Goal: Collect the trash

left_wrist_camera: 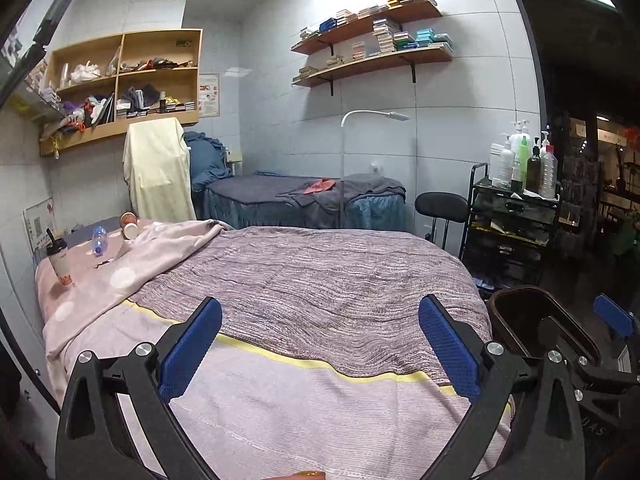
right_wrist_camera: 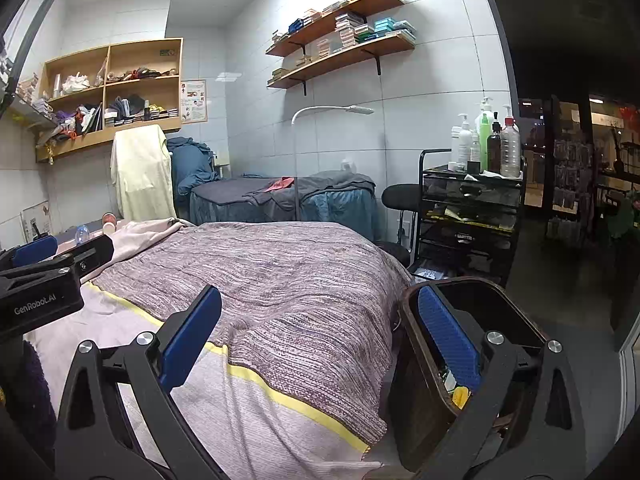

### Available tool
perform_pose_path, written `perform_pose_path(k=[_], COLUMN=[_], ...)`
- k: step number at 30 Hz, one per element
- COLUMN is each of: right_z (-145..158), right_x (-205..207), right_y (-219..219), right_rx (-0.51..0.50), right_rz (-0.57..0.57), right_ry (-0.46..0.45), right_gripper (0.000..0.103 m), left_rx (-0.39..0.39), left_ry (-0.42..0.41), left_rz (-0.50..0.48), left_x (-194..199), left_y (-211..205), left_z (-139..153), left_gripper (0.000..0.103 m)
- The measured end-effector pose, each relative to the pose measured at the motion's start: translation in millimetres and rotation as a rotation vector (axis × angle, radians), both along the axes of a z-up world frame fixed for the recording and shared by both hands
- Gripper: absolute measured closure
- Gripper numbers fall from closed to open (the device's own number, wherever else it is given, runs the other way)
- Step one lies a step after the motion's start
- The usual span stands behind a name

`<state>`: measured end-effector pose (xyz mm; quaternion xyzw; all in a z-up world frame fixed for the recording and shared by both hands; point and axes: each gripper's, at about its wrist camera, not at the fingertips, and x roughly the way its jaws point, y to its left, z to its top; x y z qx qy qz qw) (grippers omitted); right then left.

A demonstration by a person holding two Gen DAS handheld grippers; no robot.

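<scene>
Trash: we count a lidded cup [left_wrist_camera: 60, 261], a bottle [left_wrist_camera: 99, 241] lying flat and paper cups [left_wrist_camera: 129, 225] at the bed's [left_wrist_camera: 320, 280] far-left end.
Bin [right_wrist_camera: 472, 344]: right of bed.
Left hand-held gripper [left_wrist_camera: 320, 350]: released, nearer the trash.
Right hand-held gripper [right_wrist_camera: 320, 344]: released, empty.

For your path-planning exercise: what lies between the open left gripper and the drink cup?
In the left wrist view, only bedding: striped blanket and pink dotted sheet separate left gripper from drink cup.

blanket [left_wrist_camera: 320, 272] – rough woven cloth | shelves [left_wrist_camera: 372, 60] – matt wood | walls [left_wrist_camera: 460, 92] – glossy tile
</scene>
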<state>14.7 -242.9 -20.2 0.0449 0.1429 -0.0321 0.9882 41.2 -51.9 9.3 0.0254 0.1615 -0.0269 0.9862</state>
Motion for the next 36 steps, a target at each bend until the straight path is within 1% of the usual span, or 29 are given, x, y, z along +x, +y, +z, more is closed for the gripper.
perform_pose_path(k=[36], right_z=[-0.5], right_x=[0.5], right_y=[1.1], right_rx=[-0.002], right_rz=[-0.004], right_ry=[0.006], right_gripper=[0.006], left_rx=[0.001], left_ry=[0.006], left_rz=[-0.009], left_x=[-3.3], left_y=[-2.7], left_z=[-3.9], left_gripper=[0.006])
